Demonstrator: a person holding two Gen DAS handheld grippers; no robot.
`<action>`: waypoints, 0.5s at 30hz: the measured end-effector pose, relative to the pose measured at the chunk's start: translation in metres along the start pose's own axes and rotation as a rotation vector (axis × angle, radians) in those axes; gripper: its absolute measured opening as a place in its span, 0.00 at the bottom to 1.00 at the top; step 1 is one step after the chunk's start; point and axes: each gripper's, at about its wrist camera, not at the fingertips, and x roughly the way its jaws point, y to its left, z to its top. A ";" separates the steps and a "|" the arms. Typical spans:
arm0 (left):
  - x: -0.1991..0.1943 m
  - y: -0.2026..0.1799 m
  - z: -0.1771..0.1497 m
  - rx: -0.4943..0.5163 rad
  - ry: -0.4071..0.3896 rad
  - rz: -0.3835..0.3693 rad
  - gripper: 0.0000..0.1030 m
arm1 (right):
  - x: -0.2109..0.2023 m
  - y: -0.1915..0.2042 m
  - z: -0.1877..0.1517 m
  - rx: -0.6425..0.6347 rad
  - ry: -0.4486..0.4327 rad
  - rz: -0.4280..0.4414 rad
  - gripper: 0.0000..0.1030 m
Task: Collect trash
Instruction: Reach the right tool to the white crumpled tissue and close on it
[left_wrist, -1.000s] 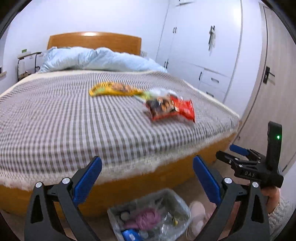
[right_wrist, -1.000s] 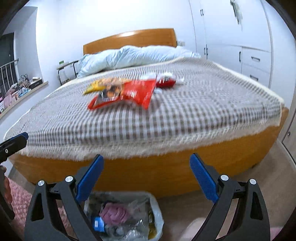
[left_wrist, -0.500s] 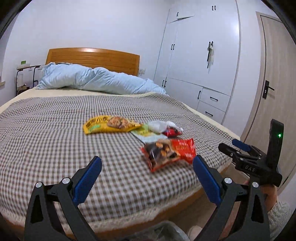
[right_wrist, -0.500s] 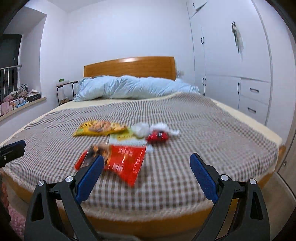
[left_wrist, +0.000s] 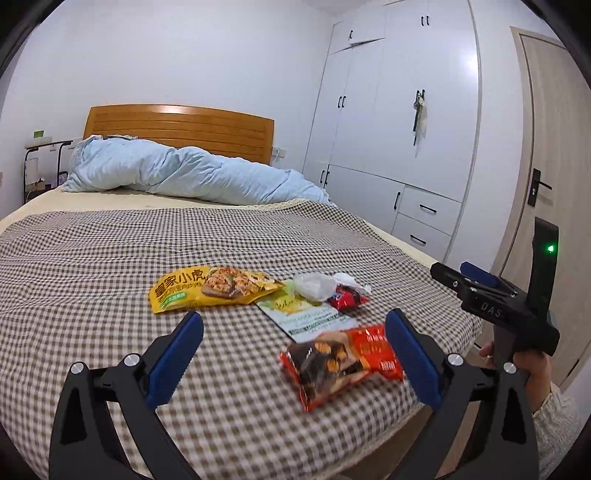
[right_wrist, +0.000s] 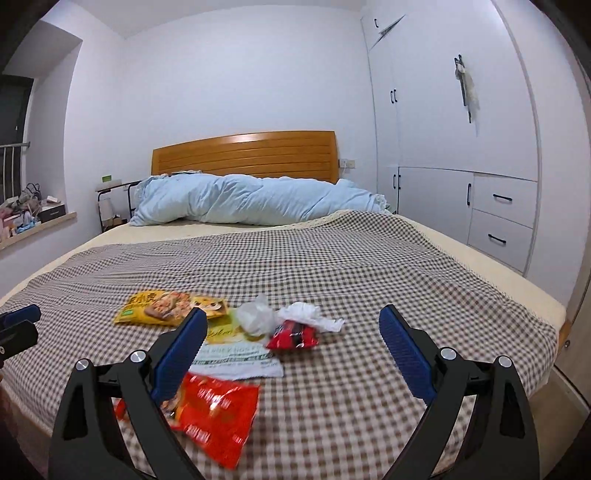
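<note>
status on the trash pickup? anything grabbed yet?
Done: nothing visibly collected. In hand: nothing; the left gripper and right gripper are both open and empty above the checked bedspread. Left: all the litter, namely the red snack bag nearest the foot of the bed, yellow snack bag, flat white-green packet, crumpled clear plastic, small red wrapper and white tissue.
</note>
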 end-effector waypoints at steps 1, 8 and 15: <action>0.005 0.000 0.003 -0.001 0.002 -0.005 0.93 | 0.004 -0.001 0.001 0.002 0.007 0.001 0.88; 0.036 0.002 0.025 0.000 -0.007 -0.013 0.93 | 0.040 0.000 0.010 0.006 0.061 -0.017 0.88; 0.072 0.021 0.036 -0.054 0.034 -0.006 0.93 | 0.094 -0.006 0.004 0.022 0.175 -0.054 0.88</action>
